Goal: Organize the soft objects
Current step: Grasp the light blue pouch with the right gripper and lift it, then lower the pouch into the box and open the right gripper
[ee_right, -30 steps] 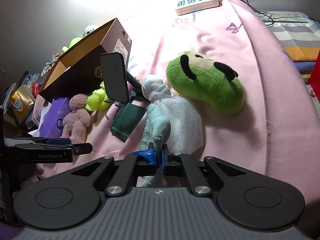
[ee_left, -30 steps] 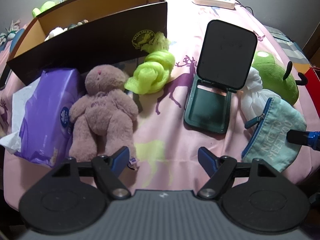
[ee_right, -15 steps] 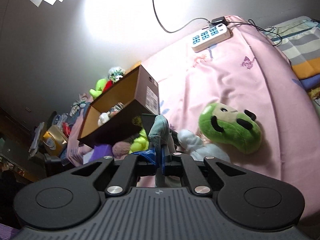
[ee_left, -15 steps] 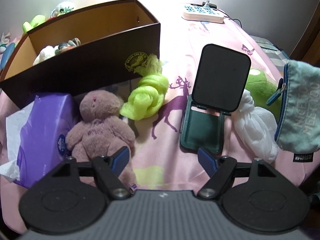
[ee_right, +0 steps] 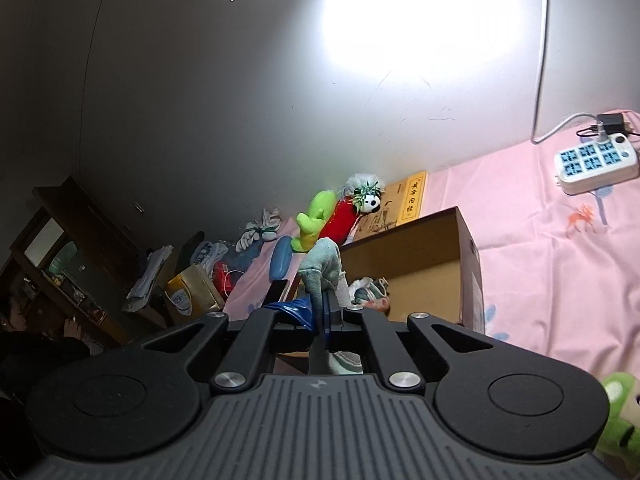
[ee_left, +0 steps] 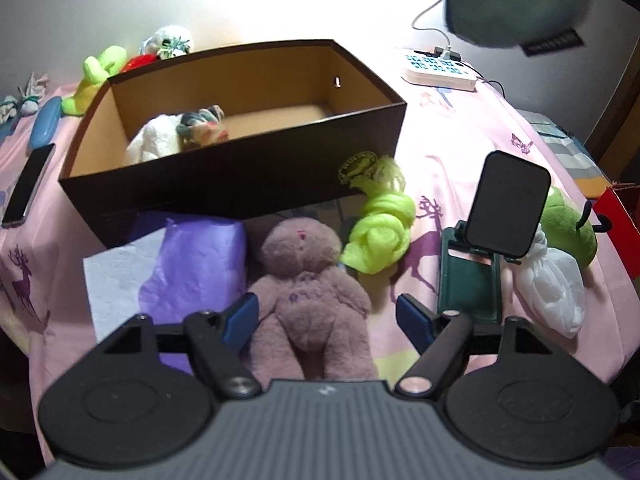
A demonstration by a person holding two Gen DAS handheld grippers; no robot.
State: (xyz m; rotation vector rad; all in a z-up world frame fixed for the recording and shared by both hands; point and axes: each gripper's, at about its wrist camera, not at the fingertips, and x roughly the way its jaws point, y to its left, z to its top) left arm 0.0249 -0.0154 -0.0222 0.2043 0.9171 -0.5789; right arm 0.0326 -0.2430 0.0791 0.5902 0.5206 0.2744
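Pouch (ee_right: 322, 270) is clamped in the closed right tool (ee_right: 325, 312), raised above the brown box (ee_right: 424, 264), apparently over its open top. Left tool (ee_left: 328, 318) hangs open over the pink teddy (ee_left: 310, 292) on the bed (ee_left: 452, 148)

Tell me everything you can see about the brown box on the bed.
The brown box is an open-topped cardboard carton, dark brown outside and tan inside, with a round gold emblem on its front wall. It sits upright on the pink sheet. Inside, at its left end, lie a white soft item and a multicoloured bundle; the rest of the floor is bare. The neon yellow-green yarn rests against its front corner, and the purple pack lies at its front.
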